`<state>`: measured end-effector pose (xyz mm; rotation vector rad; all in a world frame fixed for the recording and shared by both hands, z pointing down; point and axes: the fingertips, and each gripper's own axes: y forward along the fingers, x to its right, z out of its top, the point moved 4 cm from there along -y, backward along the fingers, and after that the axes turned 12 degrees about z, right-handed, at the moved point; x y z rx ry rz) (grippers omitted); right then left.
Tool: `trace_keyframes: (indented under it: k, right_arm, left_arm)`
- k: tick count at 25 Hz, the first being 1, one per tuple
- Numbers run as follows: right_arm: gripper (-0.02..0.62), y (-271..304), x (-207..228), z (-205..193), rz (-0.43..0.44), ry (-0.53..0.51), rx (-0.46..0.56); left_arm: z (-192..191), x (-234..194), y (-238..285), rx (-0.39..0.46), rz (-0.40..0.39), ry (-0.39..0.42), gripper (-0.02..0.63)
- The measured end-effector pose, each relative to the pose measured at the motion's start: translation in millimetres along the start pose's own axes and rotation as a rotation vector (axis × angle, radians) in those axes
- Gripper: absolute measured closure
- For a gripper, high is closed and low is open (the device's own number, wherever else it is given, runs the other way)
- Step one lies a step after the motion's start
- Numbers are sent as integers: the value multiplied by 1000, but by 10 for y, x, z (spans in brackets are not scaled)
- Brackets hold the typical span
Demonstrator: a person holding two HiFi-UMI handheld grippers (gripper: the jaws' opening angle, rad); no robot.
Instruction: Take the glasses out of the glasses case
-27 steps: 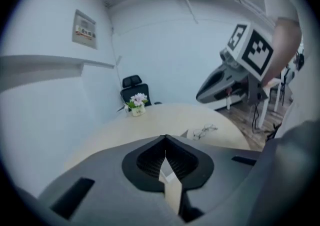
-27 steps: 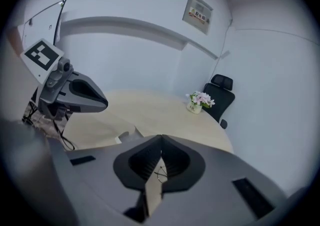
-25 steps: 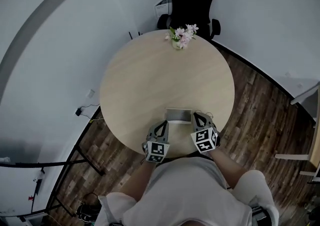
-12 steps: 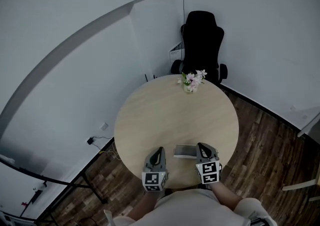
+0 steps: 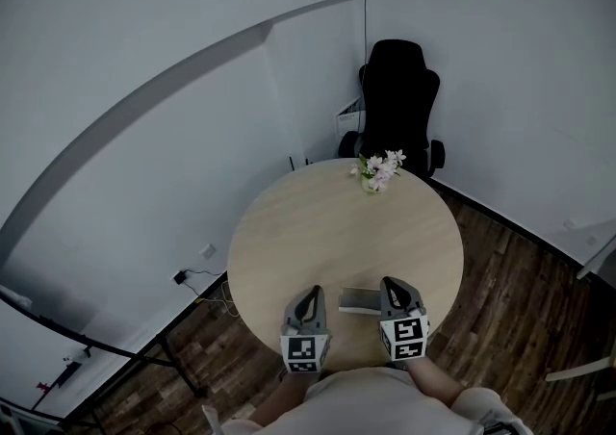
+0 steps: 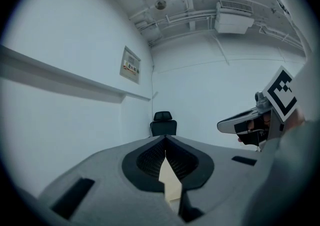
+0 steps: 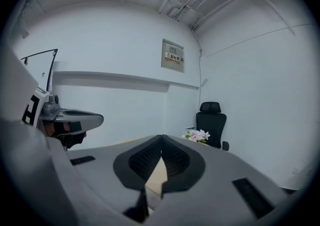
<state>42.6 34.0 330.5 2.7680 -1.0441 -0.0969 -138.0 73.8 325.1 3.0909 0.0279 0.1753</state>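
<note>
Glasses case [image 5: 357, 300] too small: open or closed, contents unclear.

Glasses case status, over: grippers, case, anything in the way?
Left gripper and right gripper both shut, empty. Small grey rectangular glasses case on round wooden table, between them, ungripped. Nothing blocking it.

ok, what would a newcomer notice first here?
The round wooden table fills the middle of the head view, with a grey glasses case at its near edge between the left gripper and right gripper, both shut and empty. Pink flowers sit at the far edge, before a black chair.
</note>
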Motion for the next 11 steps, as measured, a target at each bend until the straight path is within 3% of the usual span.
trace_keyframes:
  k: [11]
  right_arm:
    - [582,-81,1,164,-14,-42,35]
  left_arm:
    - [111,-36,-65,44,25,-11,598]
